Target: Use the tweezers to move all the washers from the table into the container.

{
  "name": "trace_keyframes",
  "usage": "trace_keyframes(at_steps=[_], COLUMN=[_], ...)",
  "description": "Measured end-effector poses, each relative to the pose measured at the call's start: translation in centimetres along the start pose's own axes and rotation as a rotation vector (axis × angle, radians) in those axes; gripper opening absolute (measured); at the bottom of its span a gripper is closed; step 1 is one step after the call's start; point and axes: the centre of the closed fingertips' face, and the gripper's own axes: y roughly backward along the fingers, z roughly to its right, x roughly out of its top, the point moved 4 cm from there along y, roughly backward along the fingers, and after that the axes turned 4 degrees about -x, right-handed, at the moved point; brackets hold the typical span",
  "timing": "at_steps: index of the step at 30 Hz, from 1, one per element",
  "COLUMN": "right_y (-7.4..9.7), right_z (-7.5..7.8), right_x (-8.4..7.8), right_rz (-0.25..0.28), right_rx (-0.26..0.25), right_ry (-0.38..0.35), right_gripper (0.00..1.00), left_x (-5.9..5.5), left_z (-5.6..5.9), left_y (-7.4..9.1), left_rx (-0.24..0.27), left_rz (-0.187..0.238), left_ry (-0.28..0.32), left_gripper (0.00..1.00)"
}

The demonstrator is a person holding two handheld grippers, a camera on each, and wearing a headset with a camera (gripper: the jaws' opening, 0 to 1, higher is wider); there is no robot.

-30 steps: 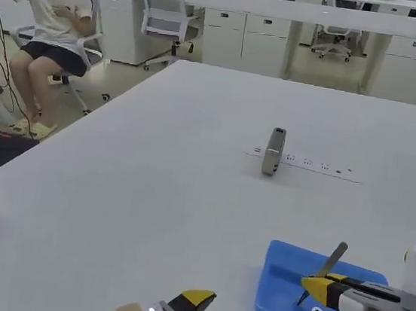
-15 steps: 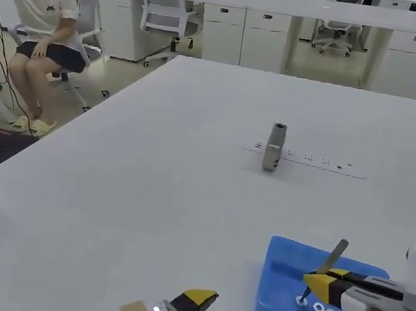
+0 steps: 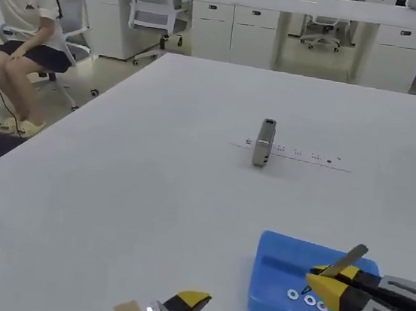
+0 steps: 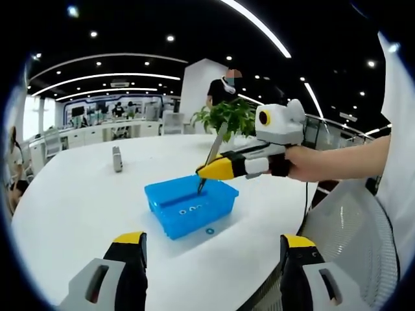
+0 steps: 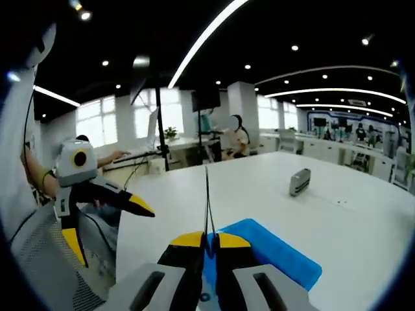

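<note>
Between right gripper [image 5: 206, 243] fingers [image 5: 187, 241], tweezers [image 3: 348, 260] over washers [image 3: 310, 300] in container [image 3: 278, 254].

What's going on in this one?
A person works two handheld grippers at a white table. The right gripper is shut on the tweezers, whose tip points down into the blue container, where several washers already lie. Whether the tip carries a washer is too small to tell. One washer lies on the table just outside the container. The left gripper hovers open nearby, holding nothing.
</note>
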Motion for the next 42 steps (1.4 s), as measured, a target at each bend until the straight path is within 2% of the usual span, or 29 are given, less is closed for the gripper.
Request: trace_keyframes(at_steps=[1, 4, 8, 11, 14, 16, 18, 24, 29, 37, 40, 41, 42], right_y=[0.2, 0.3, -0.2, -0.9, -1.5, -1.8, -2.0, -1.8, -1.6, -0.5, -0.2, -0.1, 0.0], right_z=[-0.7, -1.6, -2.1, -2.4, -2.3, -2.3, -2.2, -1.9, -2.2, -3.4, -3.9, -3.9, -3.7], right_x=[-0.3, -1.2, -3.3, -4.2, -5.6, -6.2, -6.5, -7.0, -6.8, -7.0, -7.1, -7.1, -7.1], right_rz=[-0.02, -0.043, -0.127, -0.167, -0.247, -0.269, -0.267, -0.272, -0.252, -0.252, -0.248, -0.247, -0.239], right_rx=[0.009, 0.049, 0.055, 0.074, 0.048, 0.048, 0.038, 0.036, 0.043, 0.072, 0.091, 0.083, 0.073], right_ry=[0.04, 0.058, 0.164, 0.225, 0.322, 0.337, 0.335, 0.306, 0.164, 0.025, -0.072, -0.116, -0.126], right_gripper=[0.01, 0.01, 0.01, 0.01, 0.01, 0.01, 0.01, 0.01, 0.02, 0.02, 0.02, 0.02, 0.02], left_x=[-0.1, -0.2, -0.3, -0.4, -0.5, -0.5, -0.6, -0.8, -0.9, -1.1, -1.1, -1.1, -1.1], left_z=[0.0, 0.1, 0.2, 0.2, 0.1, 0.1, 0.1, 0.2, 0.2, 0.3, 0.3, 0.3, 0.3], left_y=[0.0, -0.1, -0.2, -0.2, -0.1, -0.1, -0.2, -0.2, -0.3, -0.4, -0.4, -0.4, -0.4], left_rx=[-0.001, -0.006, -0.014, -0.012, -0.009, -0.008, -0.007, -0.011, -0.016, -0.028, -0.034, -0.034, -0.034], left_rz=[-0.004, -0.013, -0.024, -0.033, -0.037, -0.041, -0.046, -0.06, -0.068, -0.074, -0.072, -0.071, -0.07], left_ry=[0.0, -0.003, -0.008, -0.014, -0.011, -0.009, -0.013, -0.014, -0.015, -0.017, -0.014, -0.014, -0.015], left_gripper=[0.85, 0.85, 0.84, 0.84, 0.84, 0.83, 0.83, 0.83, 0.82, 0.81, 0.81, 0.81, 0.81])
